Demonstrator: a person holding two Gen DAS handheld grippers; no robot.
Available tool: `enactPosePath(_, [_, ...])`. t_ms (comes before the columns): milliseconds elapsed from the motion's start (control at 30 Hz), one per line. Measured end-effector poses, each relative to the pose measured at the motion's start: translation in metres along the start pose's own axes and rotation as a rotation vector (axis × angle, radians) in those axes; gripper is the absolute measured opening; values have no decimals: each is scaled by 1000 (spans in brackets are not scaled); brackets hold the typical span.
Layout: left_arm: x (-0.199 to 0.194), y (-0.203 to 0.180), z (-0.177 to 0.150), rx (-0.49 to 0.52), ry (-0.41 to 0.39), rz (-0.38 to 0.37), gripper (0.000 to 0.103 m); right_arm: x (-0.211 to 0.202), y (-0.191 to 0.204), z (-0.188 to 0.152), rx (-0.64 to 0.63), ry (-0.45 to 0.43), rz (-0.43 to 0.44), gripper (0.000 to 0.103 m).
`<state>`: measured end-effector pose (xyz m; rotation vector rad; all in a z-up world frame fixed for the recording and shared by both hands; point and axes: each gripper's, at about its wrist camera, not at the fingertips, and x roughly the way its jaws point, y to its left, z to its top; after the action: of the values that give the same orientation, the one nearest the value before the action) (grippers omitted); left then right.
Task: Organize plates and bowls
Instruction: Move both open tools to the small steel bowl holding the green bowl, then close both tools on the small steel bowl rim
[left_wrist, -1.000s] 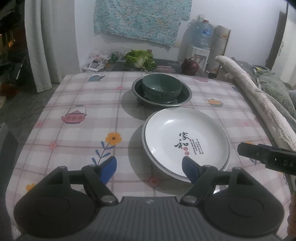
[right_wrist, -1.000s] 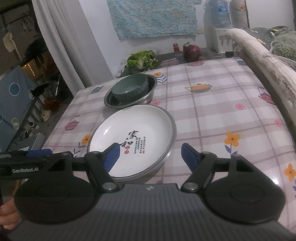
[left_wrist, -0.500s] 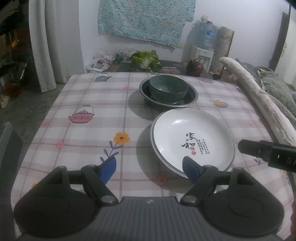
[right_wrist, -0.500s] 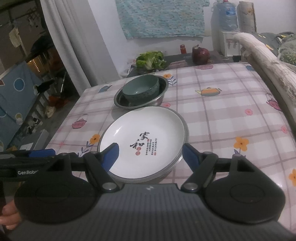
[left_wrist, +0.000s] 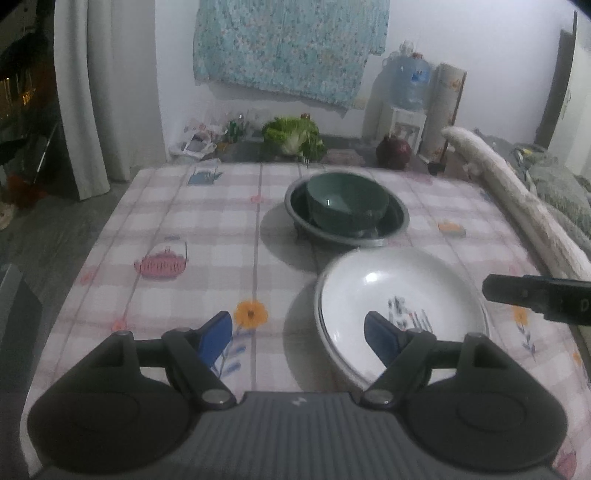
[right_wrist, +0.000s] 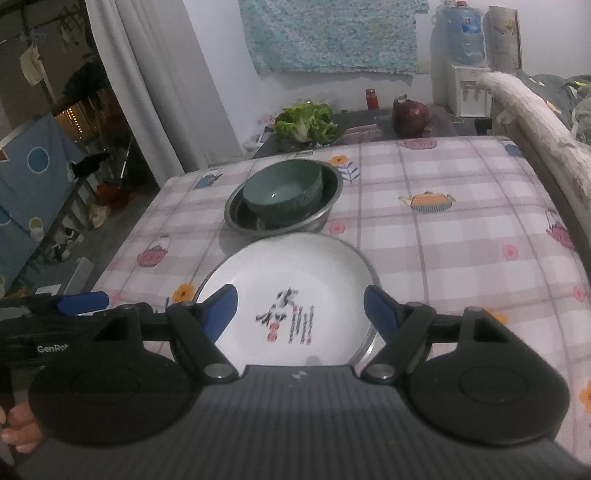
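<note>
A white plate (left_wrist: 399, 295) (right_wrist: 291, 295) with dark calligraphy and a metal rim lies on the checked tablecloth near the front edge. Behind it a green bowl (left_wrist: 347, 201) (right_wrist: 282, 190) sits inside a steel basin (left_wrist: 395, 221) (right_wrist: 328, 206). My left gripper (left_wrist: 299, 338) is open above the cloth, its right fingertip over the plate's near left rim. My right gripper (right_wrist: 299, 310) is open above the plate's near half, with nothing between the pads. The right gripper's finger (left_wrist: 535, 295) shows at the edge of the left wrist view, and the left gripper's finger (right_wrist: 79, 302) in the right wrist view.
A side table behind holds lettuce (left_wrist: 293, 136) (right_wrist: 308, 122), a dark red round pot (left_wrist: 393, 151) (right_wrist: 410, 116) and small items. A padded bench edge (left_wrist: 517, 199) (right_wrist: 535, 122) runs along the right side. A water dispenser (left_wrist: 406, 96) stands by the wall. Curtain (left_wrist: 88, 92) at left.
Both grippers have drawn back from the dishes toward the table's near edge, so the plate and bowl sit farther off in both views. Both stay open, and no dish has moved.
</note>
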<state>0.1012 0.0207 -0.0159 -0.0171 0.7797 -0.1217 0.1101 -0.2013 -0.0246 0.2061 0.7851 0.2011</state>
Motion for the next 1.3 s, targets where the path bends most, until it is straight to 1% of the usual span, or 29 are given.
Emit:
enactPosePath(100, [10,9,15,-17,-45,-27,80,10,-8,18,11,-2,2,76])
enactPosePath(167, [20,15,26,-32,-64,-53,77,19,-13,30,15,-2,2,76])
enactPosePath(233, [33,21,39,-49,-63,-68,69,30,-20,44,13,-2,0,76])
enactPosePath(267, [40,23,46,-54,-64,-73,67,36,-23,51,12,1,-1,76])
enactPosePath(333, [56,25,57,-63,-60,-83,56,50,-31,64,18,12,1,75])
enactPosePath(400, [72,28,67,-84,-48,-93,49,66,-40,76,36,28,11,73])
enactPosePath(433, [82,30,72,-96,-40,-99,44,75,-45,81,47,37,18,72])
enactPosePath(500, [95,32,77,-118,-28,-116,37,93,-54,91,68,55,33,66])
enactPosePath(567, [106,33,82,-127,-33,-136,37,111,-62,99,90,74,46,62])
enactPosePath(600, [113,32,84,-117,-34,-138,34,121,-65,102,100,83,53,58])
enactPosePath(633, [119,31,85,-112,-28,-133,30,129,-67,105,107,91,58,57])
enactPosePath(667, [125,30,86,-111,-13,-128,28,137,-69,107,112,99,62,53])
enactPosePath(700, [131,30,87,-114,4,-126,24,145,-71,109,118,106,66,50])
enactPosePath(733, [137,31,87,-122,21,-125,21,152,-72,111,122,114,70,49])
enactPosePath(833, [150,35,88,-147,59,-136,20,171,-75,115,136,135,78,42])
enactPosePath(867, [153,36,89,-149,66,-138,20,175,-76,115,139,141,85,38])
enactPosePath(933, [161,37,89,-148,84,-139,19,185,-78,117,144,157,92,36])
enactPosePath(1000, [165,38,91,-141,84,-152,19,193,-78,118,141,172,92,29])
enactPosePath(1067, [168,36,92,-130,92,-153,19,200,-78,119,140,186,94,25])
enactPosePath(1133, [173,34,94,-123,104,-153,18,206,-78,119,135,198,92,23])
enactPosePath(1300, [185,35,95,-152,130,-163,18,221,-75,119,134,218,103,18])
